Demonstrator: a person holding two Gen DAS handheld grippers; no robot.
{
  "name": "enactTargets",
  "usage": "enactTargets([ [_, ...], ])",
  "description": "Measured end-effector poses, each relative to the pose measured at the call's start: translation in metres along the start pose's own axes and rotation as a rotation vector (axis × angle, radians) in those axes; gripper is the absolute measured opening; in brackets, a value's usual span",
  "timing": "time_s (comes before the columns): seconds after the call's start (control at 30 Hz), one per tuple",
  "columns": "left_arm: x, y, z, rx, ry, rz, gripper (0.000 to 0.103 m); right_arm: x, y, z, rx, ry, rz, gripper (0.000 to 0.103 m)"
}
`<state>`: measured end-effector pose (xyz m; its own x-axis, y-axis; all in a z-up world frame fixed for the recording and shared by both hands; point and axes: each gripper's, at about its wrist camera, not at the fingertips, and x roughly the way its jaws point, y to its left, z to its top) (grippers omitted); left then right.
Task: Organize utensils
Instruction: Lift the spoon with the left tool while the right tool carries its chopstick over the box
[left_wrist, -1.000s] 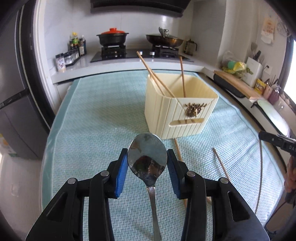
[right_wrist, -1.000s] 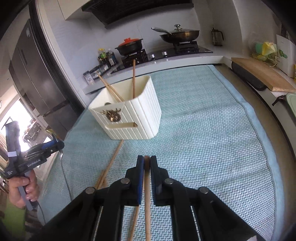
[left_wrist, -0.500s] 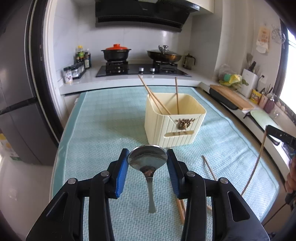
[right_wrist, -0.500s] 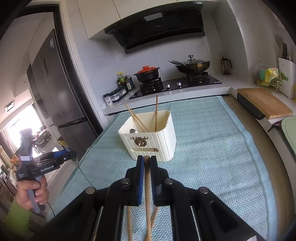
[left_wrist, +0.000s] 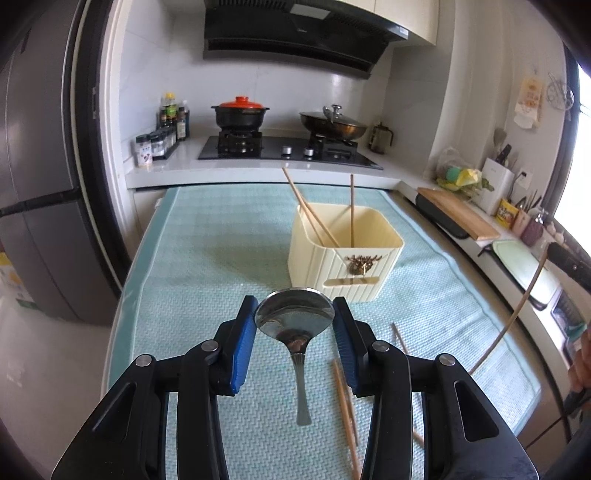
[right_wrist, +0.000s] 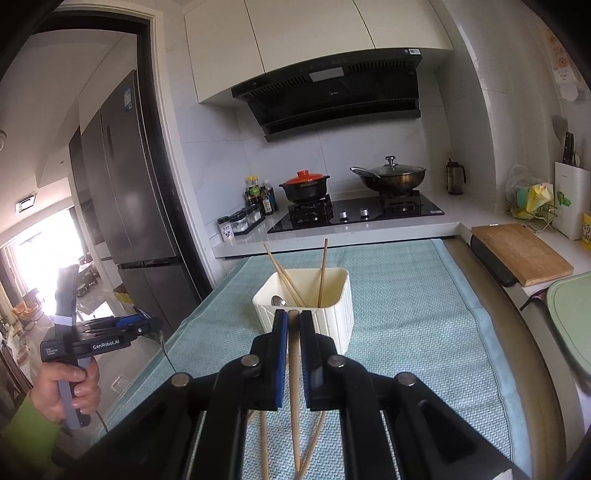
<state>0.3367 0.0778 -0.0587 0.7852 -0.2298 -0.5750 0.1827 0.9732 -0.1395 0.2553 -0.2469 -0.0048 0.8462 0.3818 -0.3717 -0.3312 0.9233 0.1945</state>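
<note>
Left claw grips a metal spoon by its bowl, handle hanging above the teal-matted counter. Right claw pinches one chopstick, just before the cream utensil holder.

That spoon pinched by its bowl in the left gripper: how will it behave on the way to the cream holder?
The spoon is polished metal held only at its bowl's curved edges by the left gripper, so it may well slip or pivot. Its handle hangs free below, so it could swing. It looks rigid, unlikely to bend. Dropped into the cream holder, it would probably lean.
</note>
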Motion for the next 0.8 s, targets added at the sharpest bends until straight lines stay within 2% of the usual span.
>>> enactTargets([
  [0.5,-0.014,-0.012,0.057,-0.007,-0.071,-0.054,0.041,0.003,0.014,0.054,-0.079,-0.097,0.015,0.007],
  [0.8,-0.002,-0.025,0.123,-0.012,-0.141,-0.074,0.041,0.028,0.018,0.114,-0.110,-0.172,0.008,0.007],
])
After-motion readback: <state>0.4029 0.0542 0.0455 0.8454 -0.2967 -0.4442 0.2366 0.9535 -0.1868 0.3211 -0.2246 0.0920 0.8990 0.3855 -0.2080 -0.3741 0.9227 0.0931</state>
